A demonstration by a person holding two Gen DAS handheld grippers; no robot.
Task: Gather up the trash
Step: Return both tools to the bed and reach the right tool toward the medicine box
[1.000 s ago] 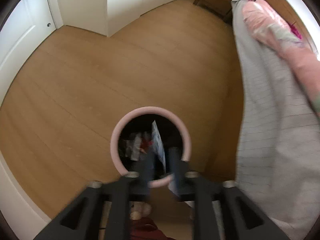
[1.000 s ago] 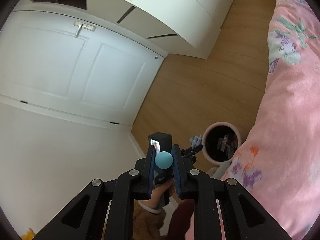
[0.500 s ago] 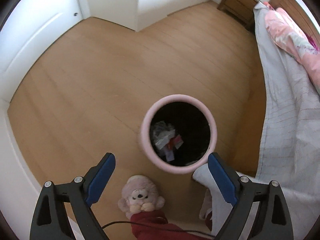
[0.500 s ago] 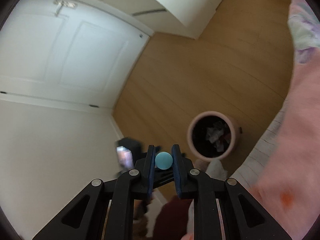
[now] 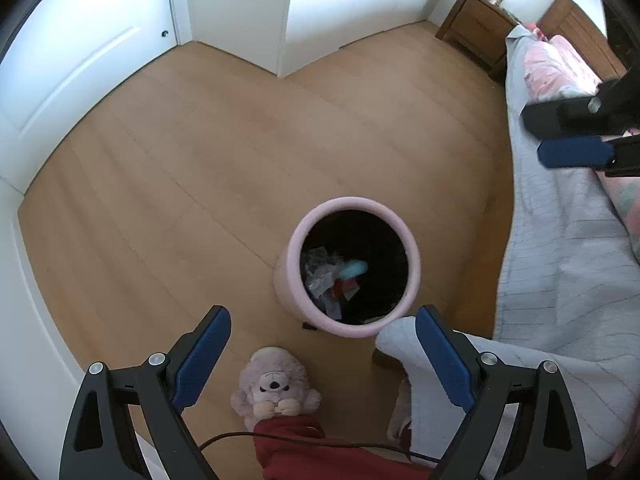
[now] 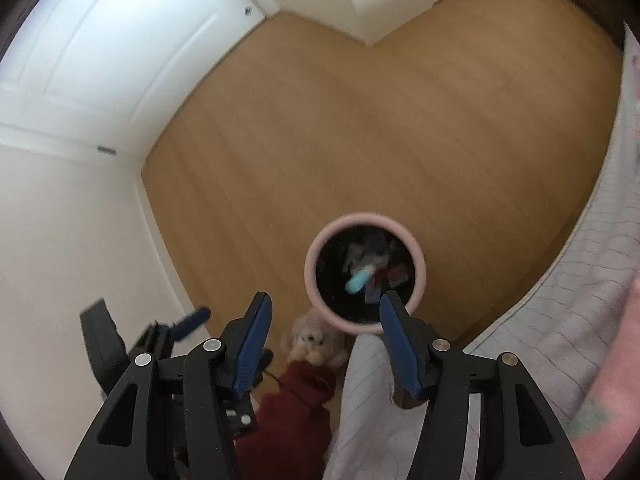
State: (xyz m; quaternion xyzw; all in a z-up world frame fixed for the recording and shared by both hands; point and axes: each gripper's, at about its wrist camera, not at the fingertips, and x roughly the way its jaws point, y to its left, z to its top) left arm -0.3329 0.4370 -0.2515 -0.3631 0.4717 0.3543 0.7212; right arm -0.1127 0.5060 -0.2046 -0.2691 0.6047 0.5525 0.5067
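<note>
A pink round bin (image 5: 352, 202) stands on the wood floor with crumpled wrappers inside. A light blue ball (image 5: 354, 268), blurred, is inside the bin's mouth above the trash. My left gripper (image 5: 322, 316) hangs wide open over the bin's near edge with nothing in it. In the right wrist view my right gripper (image 6: 326, 300) points down at the bin (image 6: 362, 218). Its jaws are opening and nothing is between them. The blue ball (image 6: 358, 282) is falling free below them. The right gripper (image 5: 536, 136) also shows at the right edge of the left wrist view.
A person's foot in a pink plush animal slipper (image 5: 276, 388) and a dark red trouser leg (image 5: 304, 444) stand just before the bin. A bed with a grey quilt (image 5: 560, 280) fills the right side. White doors (image 5: 80, 64) and a wooden nightstand (image 5: 472, 28) lie beyond.
My right gripper swung down over the bin and let go of the blue ball. My left gripper opened wide, dropped its paper scrap into the bin and drew back.
</note>
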